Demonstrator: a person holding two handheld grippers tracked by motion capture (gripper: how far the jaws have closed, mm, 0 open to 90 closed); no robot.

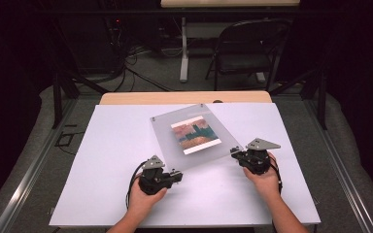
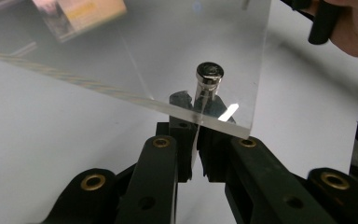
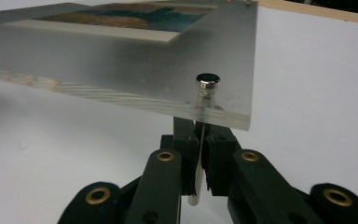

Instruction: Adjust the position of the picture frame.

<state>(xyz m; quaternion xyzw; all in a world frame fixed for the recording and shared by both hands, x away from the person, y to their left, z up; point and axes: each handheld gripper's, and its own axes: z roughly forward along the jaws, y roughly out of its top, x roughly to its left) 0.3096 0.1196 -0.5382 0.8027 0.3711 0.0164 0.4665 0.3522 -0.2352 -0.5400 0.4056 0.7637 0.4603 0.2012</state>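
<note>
A clear acrylic panel (image 1: 175,145) with a colourful picture (image 1: 195,134) sandwiched in it hangs tilted above the white table, near edge lifted. My left gripper (image 1: 177,174) is shut on a metal pin (image 2: 209,77) at the panel's near-left corner; in the left gripper view the jaws (image 2: 196,128) pinch the pin's shaft under the panel (image 2: 168,51). My right gripper (image 1: 234,151) is shut on the matching pin (image 3: 208,84) at the near-right corner, jaws (image 3: 198,135) clamped below the panel (image 3: 121,65). The picture (image 3: 121,18) lies farther along it.
A white sheet (image 1: 116,165) covers the table, with a wooden strip (image 1: 184,97) along its far edge. Beyond stand a folding chair (image 1: 247,48) and a table leg (image 1: 183,53). The other hand (image 2: 349,28) shows at the top right of the left gripper view.
</note>
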